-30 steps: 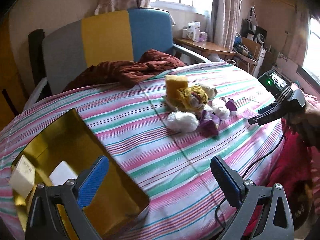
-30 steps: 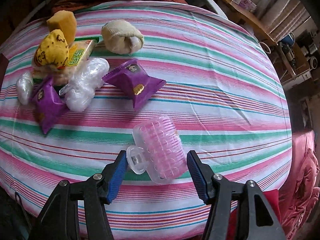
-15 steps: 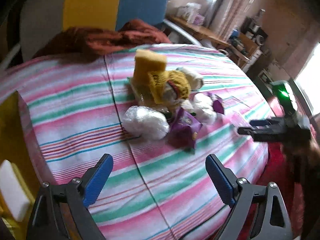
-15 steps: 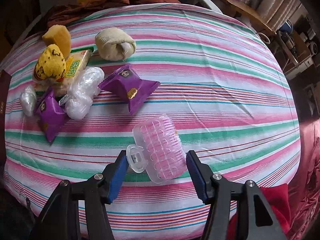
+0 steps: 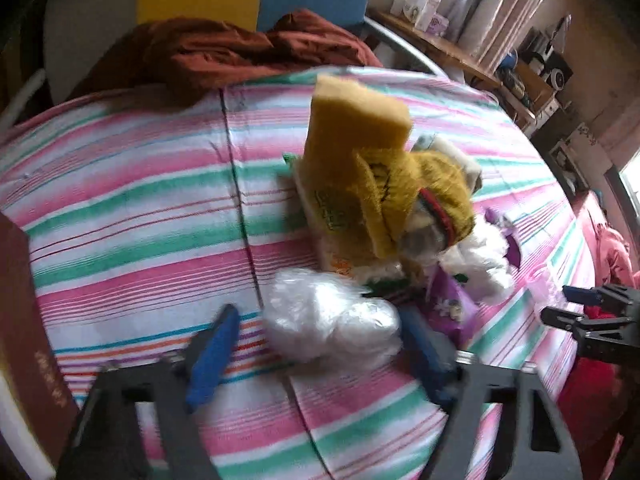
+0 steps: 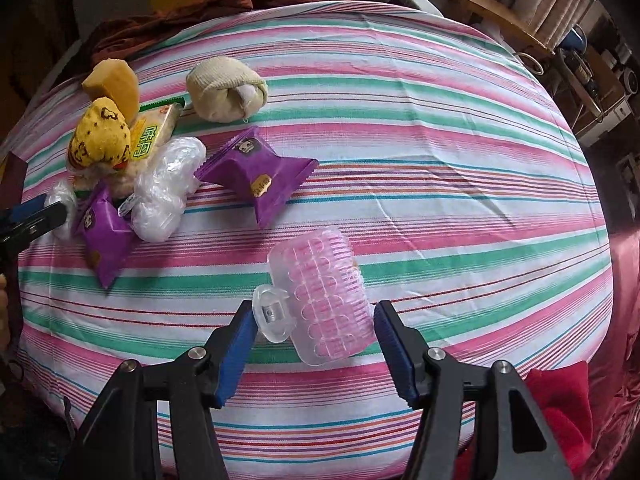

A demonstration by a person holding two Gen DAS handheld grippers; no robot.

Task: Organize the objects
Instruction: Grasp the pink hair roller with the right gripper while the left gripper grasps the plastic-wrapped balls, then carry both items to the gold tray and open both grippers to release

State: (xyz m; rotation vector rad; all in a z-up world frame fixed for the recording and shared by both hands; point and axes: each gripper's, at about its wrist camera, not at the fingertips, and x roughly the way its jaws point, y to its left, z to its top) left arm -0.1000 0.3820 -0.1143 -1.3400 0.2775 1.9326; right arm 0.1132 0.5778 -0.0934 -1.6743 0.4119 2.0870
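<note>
The left claw (image 5: 320, 354) was closing around a crumpled plastic wad (image 5: 332, 320) near the pile's left edge. The right claw (image 6: 314, 344) pinched a pink hair clip (image 6: 320, 296) on the striped desk (image 6: 440, 160).

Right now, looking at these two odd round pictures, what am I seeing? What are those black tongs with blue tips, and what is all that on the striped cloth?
There is no robot here: a person holds a two-fingered clamp in each hand, and a wide-angle camera on each looks out along its fingers. One picture comes from the left gripper, whose jaws are closing around a crumpled clear plastic bag. The other comes from the right gripper, whose blue pads sit either side of a clear pink hair clip; I cannot tell if they press it. On the striped cloth lie two purple snack packets, a yellow sponge, a yellow plush toy and a rolled beige sock.
</note>
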